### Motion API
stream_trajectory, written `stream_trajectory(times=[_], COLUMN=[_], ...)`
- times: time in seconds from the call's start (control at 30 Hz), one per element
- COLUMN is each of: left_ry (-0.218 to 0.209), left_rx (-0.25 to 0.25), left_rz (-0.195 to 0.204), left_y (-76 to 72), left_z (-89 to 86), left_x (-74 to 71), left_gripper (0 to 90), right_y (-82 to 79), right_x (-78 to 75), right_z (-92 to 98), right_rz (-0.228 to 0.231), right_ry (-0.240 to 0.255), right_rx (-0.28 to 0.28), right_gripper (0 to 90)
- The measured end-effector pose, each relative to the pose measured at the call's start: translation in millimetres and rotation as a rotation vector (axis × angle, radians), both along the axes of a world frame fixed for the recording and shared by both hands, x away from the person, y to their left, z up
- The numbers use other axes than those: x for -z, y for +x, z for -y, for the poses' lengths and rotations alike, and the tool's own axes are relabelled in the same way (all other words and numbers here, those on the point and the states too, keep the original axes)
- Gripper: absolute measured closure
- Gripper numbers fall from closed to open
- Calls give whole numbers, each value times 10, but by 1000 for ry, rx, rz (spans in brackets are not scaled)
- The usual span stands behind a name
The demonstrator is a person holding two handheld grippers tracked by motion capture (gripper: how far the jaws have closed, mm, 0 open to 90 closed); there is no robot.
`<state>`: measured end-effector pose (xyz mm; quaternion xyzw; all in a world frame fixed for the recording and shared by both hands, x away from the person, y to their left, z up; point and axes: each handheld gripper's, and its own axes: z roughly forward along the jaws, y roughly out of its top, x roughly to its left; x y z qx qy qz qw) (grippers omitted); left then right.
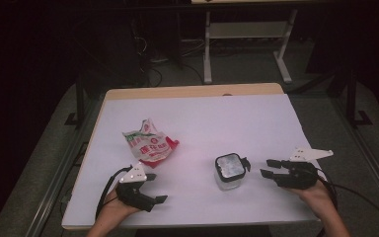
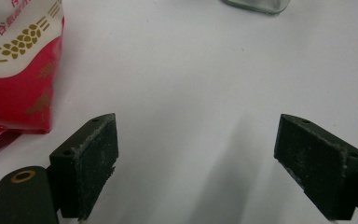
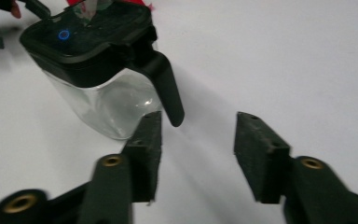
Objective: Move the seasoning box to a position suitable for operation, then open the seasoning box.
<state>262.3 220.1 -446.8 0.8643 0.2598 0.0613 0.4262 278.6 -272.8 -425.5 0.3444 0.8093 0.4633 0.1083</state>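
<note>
A clear container (image 1: 229, 171) with a black lid and a black side lever stands on the white table, right of centre. My right gripper (image 1: 265, 167) lies just to its right, pointing at it, open with nothing between the jaws. In the right gripper view the lever (image 3: 168, 88) hangs just beyond the left jaw of that gripper (image 3: 198, 140). A crumpled red, white and green snack bag (image 1: 150, 145) lies left of centre. My left gripper (image 1: 158, 187) rests below the bag, open and empty. The left gripper view shows this gripper (image 2: 196, 154) over bare table, the bag (image 2: 18, 70) at upper left.
The white table top (image 1: 202, 113) has a wooden rim at the far edge. Beyond it stand white desk legs (image 1: 207, 49) on a dark floor. A black cable (image 1: 365, 195) trails right from my right gripper. The container's base (image 2: 256, 4) shows at the top of the left gripper view.
</note>
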Motion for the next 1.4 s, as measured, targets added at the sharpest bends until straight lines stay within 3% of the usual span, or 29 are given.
stream_trajectory(times=[0.3,0.4,0.63,0.87,1.07,1.13,1.4], left_ry=[-22,-17,-20,-18,-28,-62,-59], left_rx=[-4,8,14,66,108,109,179], left_rz=[-4,-4,-1,12,13,1,21], left_y=[12,10,0,-31,37,68,113], left_z=[-5,10,71,265,394,451,779], left_x=[-14,-7,-42,-85,-110,-117,-195], left_gripper=[132,132,132,132,131,131,130], right_y=[88,115,106,89,129,160,185], right_x=[97,121,137,155,155,163,148], right_z=[18,-3,-4,59,79,66,-1], right_rz=[-4,1,2,10,8,6,14], right_ry=[24,2,10,18,11,-3,10], right_rx=[106,135,131,145,144,135,121], right_gripper=[248,205,188,165,161,158,154])
